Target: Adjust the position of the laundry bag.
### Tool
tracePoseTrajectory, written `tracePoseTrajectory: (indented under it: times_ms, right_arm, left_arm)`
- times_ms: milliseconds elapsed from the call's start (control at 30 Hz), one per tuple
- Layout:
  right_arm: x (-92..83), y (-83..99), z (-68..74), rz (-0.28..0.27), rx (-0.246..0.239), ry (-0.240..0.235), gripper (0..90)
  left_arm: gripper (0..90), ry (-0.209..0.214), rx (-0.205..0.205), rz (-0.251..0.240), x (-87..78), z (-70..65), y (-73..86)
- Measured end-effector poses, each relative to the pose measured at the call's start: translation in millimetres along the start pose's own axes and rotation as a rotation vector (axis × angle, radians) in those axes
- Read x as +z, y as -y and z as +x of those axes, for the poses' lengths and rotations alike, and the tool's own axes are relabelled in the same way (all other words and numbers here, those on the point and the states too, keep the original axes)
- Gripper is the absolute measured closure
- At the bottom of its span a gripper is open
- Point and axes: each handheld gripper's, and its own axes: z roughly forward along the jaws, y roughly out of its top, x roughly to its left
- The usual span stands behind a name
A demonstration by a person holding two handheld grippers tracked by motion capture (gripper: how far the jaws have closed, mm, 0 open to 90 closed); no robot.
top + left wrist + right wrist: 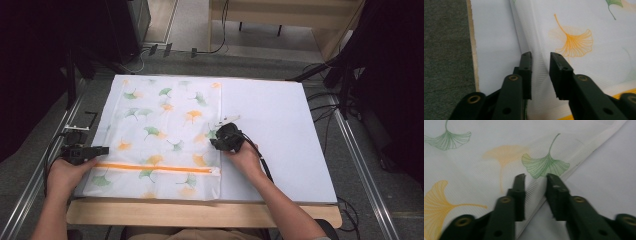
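Mesh bag (160, 135) with ginkgo leaf print lies flat on the left half of the white board (280, 135), orange zipper (150, 168) near its front edge. Left gripper (102, 149) at the bag's left edge, jaws narrowly apart straddling a fold. Right gripper (216, 141) at the bag's right edge, jaws narrowly apart over the hem.

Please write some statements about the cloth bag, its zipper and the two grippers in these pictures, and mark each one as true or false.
1. The mesh bag carries green and orange leaf prints. True.
2. The orange zipper runs along the far edge of the bag. False: it runs near the edge closest to the person.
3. The left gripper is shut on the zipper. False: its jaws stand apart over the bag's left edge.
4. The right gripper has its jaws open at the bag's right edge. True.
5. The bag lies on the left part of the white table. True.
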Motion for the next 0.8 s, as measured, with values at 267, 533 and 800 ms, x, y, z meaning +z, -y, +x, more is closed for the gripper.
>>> tracePoseTrajectory:
  times_ms: [267,533,800]
  right_arm:
    - [0.0,-1.1,-0.4,0.008,0.008,-0.013,90.0]
    - [-3.3,-3.6,-4.7,0.015,0.021,-0.028,90.0]
    - [-12.4,0.3,-18.4,0.022,0.057,-0.032,90.0]
  left_arm:
    - [89.4,0.017,0.004,0.023,1.1,0.1,-0.6]
    - [89.8,0.06,-0.011,0.012,-1.2,0.9,-1.1]
    - [89.8,0.083,0.031,0.01,1.5,-10.4,-6.7]
